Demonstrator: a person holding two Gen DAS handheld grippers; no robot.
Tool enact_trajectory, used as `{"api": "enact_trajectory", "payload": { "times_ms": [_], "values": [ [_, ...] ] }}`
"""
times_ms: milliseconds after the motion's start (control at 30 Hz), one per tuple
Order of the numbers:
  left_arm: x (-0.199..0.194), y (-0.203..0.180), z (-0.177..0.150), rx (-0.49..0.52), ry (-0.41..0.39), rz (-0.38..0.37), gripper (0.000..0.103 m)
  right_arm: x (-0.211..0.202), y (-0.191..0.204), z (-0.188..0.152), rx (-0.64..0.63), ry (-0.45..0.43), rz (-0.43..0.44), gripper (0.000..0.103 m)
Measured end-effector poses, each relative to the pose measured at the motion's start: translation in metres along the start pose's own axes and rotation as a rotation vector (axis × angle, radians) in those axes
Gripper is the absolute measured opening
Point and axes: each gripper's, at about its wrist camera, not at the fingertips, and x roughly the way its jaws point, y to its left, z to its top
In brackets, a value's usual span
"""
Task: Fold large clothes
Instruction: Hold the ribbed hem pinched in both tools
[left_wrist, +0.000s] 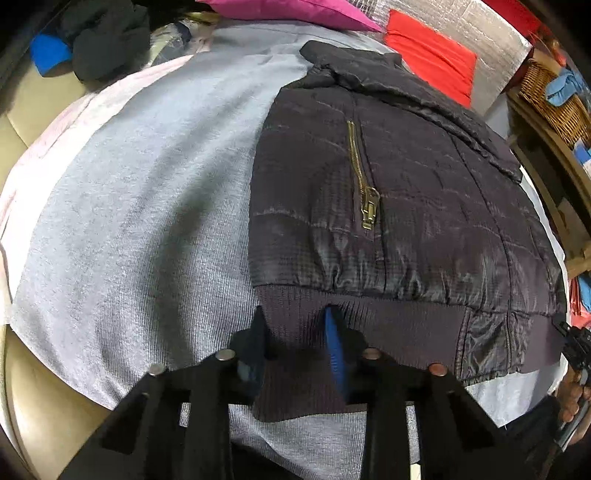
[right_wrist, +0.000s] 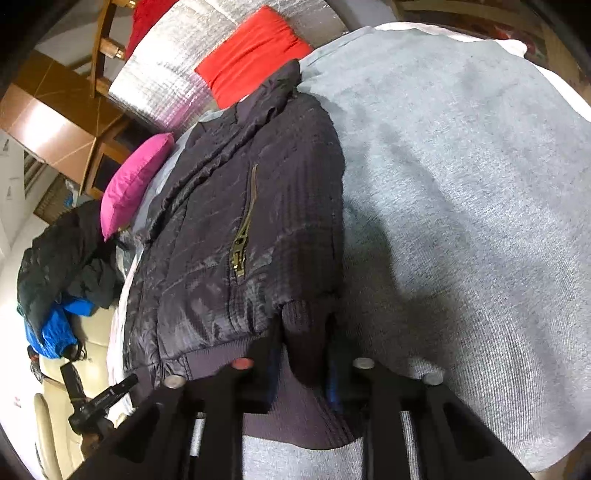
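Observation:
A black quilted jacket (left_wrist: 406, 192) with a brass pocket zipper (left_wrist: 364, 184) lies folded on a grey blanket (left_wrist: 129, 221). My left gripper (left_wrist: 295, 332) holds the ribbed hem (left_wrist: 388, 332) at its left corner, with fabric between its fingers. In the right wrist view the jacket (right_wrist: 229, 236) lies left of centre, and my right gripper (right_wrist: 303, 350) is shut on the hem's ribbed corner (right_wrist: 303, 325). The right gripper also shows at the left wrist view's right edge (left_wrist: 576, 347).
A magenta pillow (left_wrist: 295, 9) and a red pillow (left_wrist: 432, 51) lie at the far edge by a silver foil panel (left_wrist: 491, 33). A heap of dark and blue clothes (right_wrist: 55, 280) sits on a cream couch (right_wrist: 51, 424). A wicker basket (left_wrist: 554, 99) stands at the right.

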Motion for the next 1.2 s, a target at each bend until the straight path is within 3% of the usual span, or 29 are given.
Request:
{"api": "enact_trajectory", "payload": {
  "times_ms": [100,200,300,333,400,433,467,500,533,567,600,633,833,967,1200],
  "values": [
    [-0.006,0.006,0.001,-0.028,-0.002,-0.046,0.014,-0.005,0.002,0.002,-0.002,0.008,0.010,0.012],
    [-0.007,0.010,0.002,-0.035,0.009,-0.090,0.014,-0.017,0.006,0.003,-0.011,-0.005,0.030,0.011],
    [-0.002,0.010,0.003,-0.048,0.014,-0.085,0.021,-0.012,0.011,0.003,-0.051,0.006,0.003,0.016],
    [0.000,0.010,0.003,-0.066,0.017,-0.088,0.030,-0.009,0.010,0.002,-0.043,0.005,-0.005,0.016],
    [0.002,0.008,0.005,-0.085,0.008,-0.084,0.046,-0.006,0.009,0.000,-0.043,-0.003,-0.015,0.028],
    [0.003,0.007,0.006,-0.088,0.000,-0.077,0.048,-0.005,0.010,-0.001,-0.052,-0.009,-0.015,0.034],
    [0.005,0.003,0.008,-0.082,0.000,-0.067,0.048,-0.004,0.010,-0.002,-0.053,-0.007,-0.009,0.049],
    [0.005,0.003,0.007,-0.071,-0.002,-0.055,0.048,-0.002,0.010,-0.003,-0.050,0.003,-0.010,0.058],
    [0.006,-0.002,0.008,-0.049,-0.006,-0.035,0.041,0.001,0.011,-0.003,-0.050,0.009,-0.005,0.058],
    [0.006,-0.004,0.008,-0.031,-0.007,-0.035,0.030,0.002,0.012,-0.004,-0.057,0.013,-0.005,0.050],
    [0.006,-0.007,0.008,-0.014,-0.009,-0.017,0.023,0.004,0.013,-0.003,-0.062,0.017,-0.009,0.018],
    [0.005,-0.009,0.008,-0.011,-0.013,-0.012,0.015,0.008,0.014,-0.002,-0.062,0.039,-0.036,0.016],
    [-0.023,0.008,0.008,-0.048,-0.042,-0.097,0.008,-0.005,0.010,0.002,-0.016,0.056,0.023,0.010],
    [-0.041,0.003,0.006,-0.002,-0.075,-0.085,0.008,-0.018,0.014,0.000,-0.031,0.042,0.042,0.009],
    [-0.043,0.010,0.004,-0.013,-0.053,-0.074,0.008,-0.014,-0.001,-0.018,-0.025,0.092,0.040,0.009]
  ]
}}
